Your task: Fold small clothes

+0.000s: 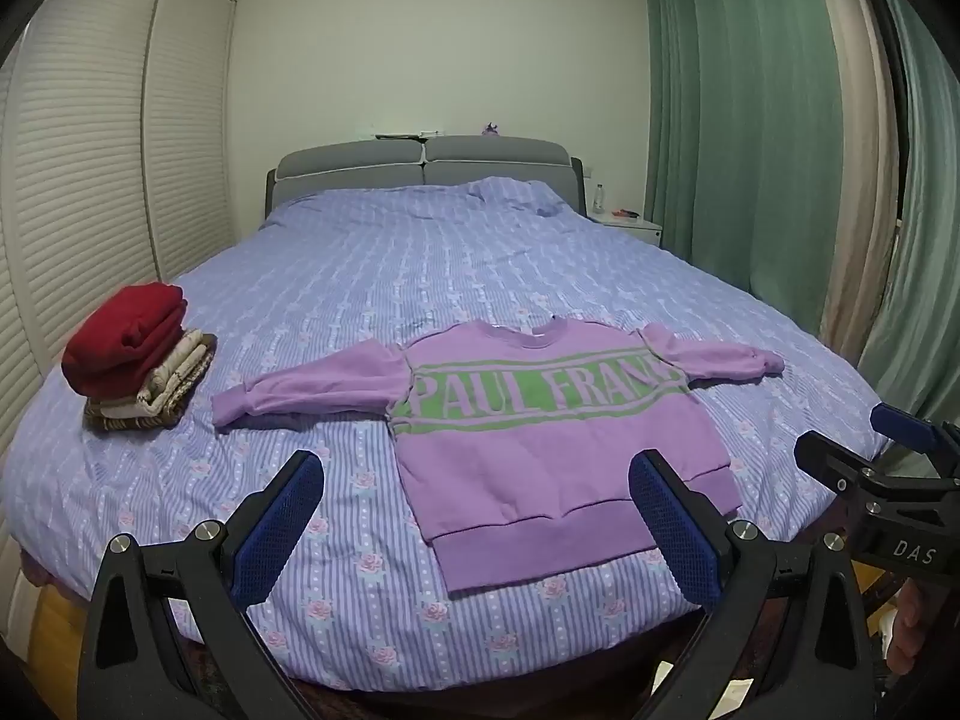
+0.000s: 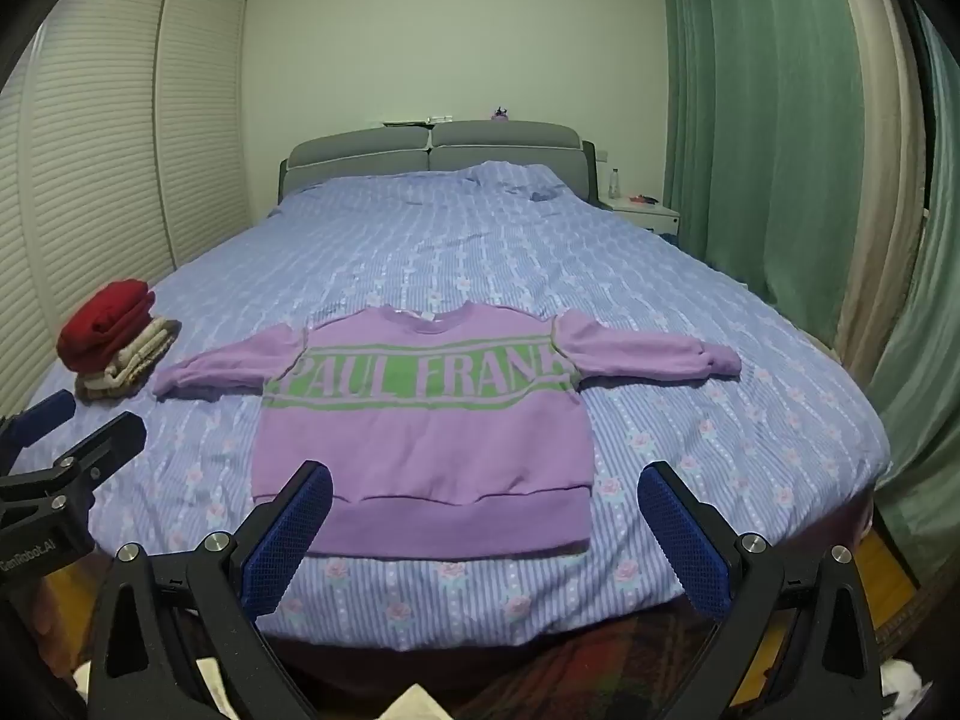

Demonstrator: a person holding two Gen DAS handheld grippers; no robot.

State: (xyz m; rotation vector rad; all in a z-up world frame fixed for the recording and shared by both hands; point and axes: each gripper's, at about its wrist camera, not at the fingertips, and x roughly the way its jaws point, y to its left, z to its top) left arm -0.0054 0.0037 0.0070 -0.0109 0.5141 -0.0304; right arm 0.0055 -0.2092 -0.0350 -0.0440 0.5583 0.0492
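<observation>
Left wrist view: a purple sweatshirt (image 1: 540, 450) is seen laid flat, face up, on the near part of the bed (image 1: 420, 276), with its neckline toward the headboard, its hem band toward the foot edge, and both sleeves spread out to the sides. The same garment (image 2: 420, 438) is shown more centrally in the right wrist view, the hem lying close to the bed's near edge. A soft, light, limp fleece is judged from the way the cloth drapes and puckers; no stiffness is to be expected, so any lifted part is likely to sag and drag the rest, and the striped cover beneath may be pinched along with it if a grip is taken too deep. The sleeve cuffs and the shoulder seams are judged the best places to take hold for a first fold, since the ribbed cuffs and hem are thicker and less likely to slip from the pads. A stack of folded clothes (image 1: 135, 354), topped by a red piece, is seen well apart on the left side of the bed. The left gripper (image 1: 480, 516) is held above the foot edge, tilted downward toward the hem, with its jaws spread wide and nothing between them. The right gripper (image 2: 486, 522) is posed alike, just beside it, jaws likewise released and empty, its left finger seen over the hem band without visible contact.
</observation>
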